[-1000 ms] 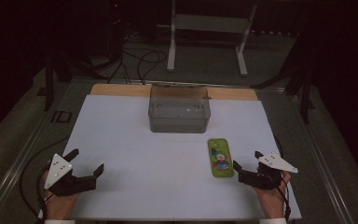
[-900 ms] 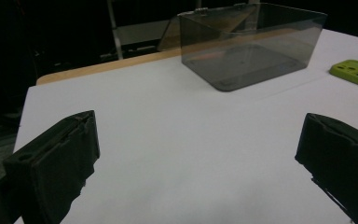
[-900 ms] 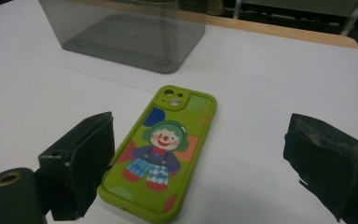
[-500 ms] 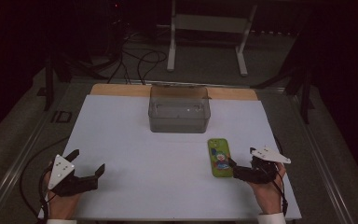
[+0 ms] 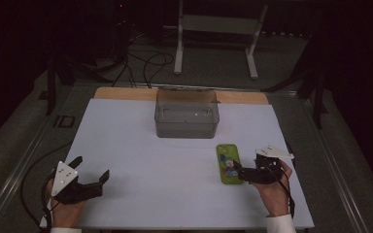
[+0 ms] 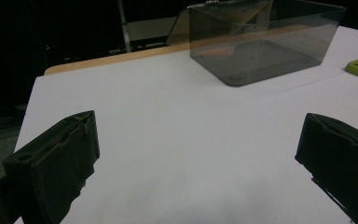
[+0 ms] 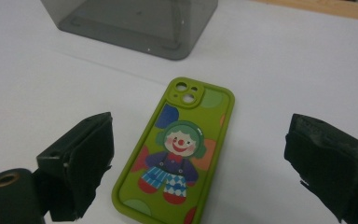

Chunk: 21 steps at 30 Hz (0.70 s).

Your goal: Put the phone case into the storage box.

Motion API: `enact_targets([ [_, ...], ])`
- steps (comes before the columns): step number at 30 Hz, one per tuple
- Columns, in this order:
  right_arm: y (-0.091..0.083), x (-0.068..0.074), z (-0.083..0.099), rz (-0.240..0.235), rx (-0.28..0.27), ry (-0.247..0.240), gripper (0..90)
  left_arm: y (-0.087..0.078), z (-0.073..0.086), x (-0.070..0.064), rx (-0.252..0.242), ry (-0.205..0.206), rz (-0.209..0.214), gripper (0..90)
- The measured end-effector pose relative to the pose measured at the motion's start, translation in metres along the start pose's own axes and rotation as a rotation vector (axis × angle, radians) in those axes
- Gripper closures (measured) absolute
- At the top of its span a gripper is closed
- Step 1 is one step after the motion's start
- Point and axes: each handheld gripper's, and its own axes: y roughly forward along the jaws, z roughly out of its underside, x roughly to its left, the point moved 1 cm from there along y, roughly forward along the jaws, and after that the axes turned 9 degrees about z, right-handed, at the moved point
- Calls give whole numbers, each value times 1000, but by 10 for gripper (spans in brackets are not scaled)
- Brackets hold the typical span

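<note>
At a white table, a person's right gripper closes in on a green phone, its jaws spread wide and empty. In the right gripper view the phone lies face down between the two jaws, camera end pointing to 12 o'clock, clown picture up, neither jaw touching it. From the high view the phone sits at about 4 o'clock from the smoky clear bin, near it but apart, with the right gripper at the phone's 5 o'clock.

The left gripper rests low at the table's 7 o'clock corner, jaws parted with nothing between them, well apart from the phone; the left gripper view looks across bare table toward the bin at 1 o'clock.

The risk, as judged from here: the phone lies flat and thin on a smooth sheet, so jaws that come down too high are likely to skate over its rounded edges and push it away instead of pinching it. The phone also looks angled slightly across the gap, so an off-square closing could spin it. A grip near one end may let the far end droop on the lift. If the bin is the goal, a tilted carry could clip its near wall, and the light bin may slide.
</note>
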Motion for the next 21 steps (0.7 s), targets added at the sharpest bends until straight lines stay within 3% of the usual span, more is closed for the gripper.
enact_targets([
  [9,8,2,-1,4,37,6,81,1,1,-1,7,7,-2,0],
  [21,30,14,-7,2,126,-2,76,2,1,-2,13,12,-2,0],
])
